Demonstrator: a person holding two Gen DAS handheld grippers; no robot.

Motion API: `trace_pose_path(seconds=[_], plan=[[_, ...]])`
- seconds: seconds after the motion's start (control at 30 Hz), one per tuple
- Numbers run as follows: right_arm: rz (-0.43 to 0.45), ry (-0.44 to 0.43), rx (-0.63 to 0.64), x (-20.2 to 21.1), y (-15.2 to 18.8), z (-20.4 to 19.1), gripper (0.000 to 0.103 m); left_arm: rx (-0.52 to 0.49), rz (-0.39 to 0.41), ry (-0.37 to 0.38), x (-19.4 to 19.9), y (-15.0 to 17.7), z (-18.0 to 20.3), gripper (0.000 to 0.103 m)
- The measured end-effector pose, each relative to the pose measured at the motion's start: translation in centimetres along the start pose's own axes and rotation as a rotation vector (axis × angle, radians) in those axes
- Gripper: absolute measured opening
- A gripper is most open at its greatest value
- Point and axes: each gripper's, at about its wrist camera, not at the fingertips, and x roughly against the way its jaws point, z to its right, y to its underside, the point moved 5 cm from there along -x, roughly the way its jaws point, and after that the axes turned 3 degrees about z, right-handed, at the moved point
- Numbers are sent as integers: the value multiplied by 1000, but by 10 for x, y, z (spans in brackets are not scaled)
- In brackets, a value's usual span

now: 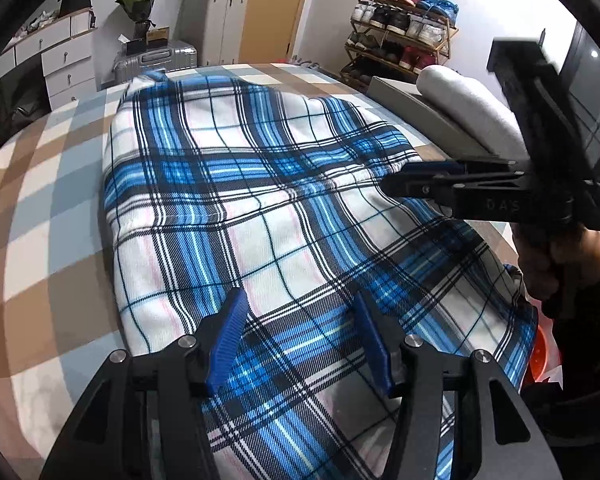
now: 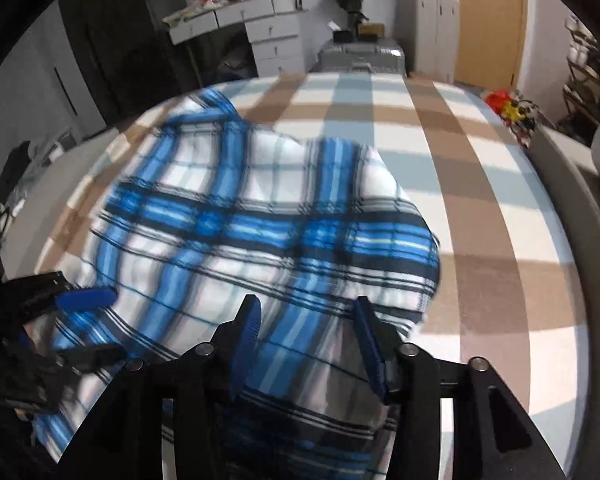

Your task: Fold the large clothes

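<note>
The blue checked shirt [image 1: 260, 208] lies spread over the middle of the bed [image 1: 40, 208], still big and loose. One side looks folded in already, but more folds are left, I think. The left gripper [image 1: 300, 336] hangs over the near edge, jaws apart, holding nothing. The right gripper [image 2: 306, 344] is let go too, over the cloth.

Black tool [image 1: 298, 338], blue pads [image 1: 230, 336]

A loaded shoe rack [image 1: 404, 28], white drawers [image 1: 66, 64], silver suitcases [image 1: 156, 60] and a wooden door [image 1: 276, 12] line the room
</note>
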Motion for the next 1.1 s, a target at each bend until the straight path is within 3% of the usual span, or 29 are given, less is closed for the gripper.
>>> trace_pose_path(seconds=[0.2,0.3,0.4,0.47,0.57,0.8,0.93,1.03,1.1], plan=[[-14,-38,5,-35,-17,-13,52,-41,101,-69,18,-32,-10,50],[-25,-80,-31,-51,-9,-8,54,-23,99,-129,3,-46,-32,50],[-25,-120,-41,-45,-6,-3,54,-65,36,-194,-27,-44,-47,50],[-22,-120,-22,-43,-4,-3,54,-79,-1,-195,-39,-38,-52,50],[-17,-124,-2,-41,-2,-3,54,-39,16,-168,-32,-32,-63,50],[-10,-118,5,-41,-2,-4,54,36,47,-190,-4,-36,-73,50],[-6,-107,14,-41,-1,-7,56,-13,105,-164,0,-66,-54,50],[-2,-100,20,-41,-1,-7,56,-109,61,-170,-30,-85,-42,50],[3,-106,14,-41,0,-7,56,-113,17,-190,-52,-91,-50,50]])
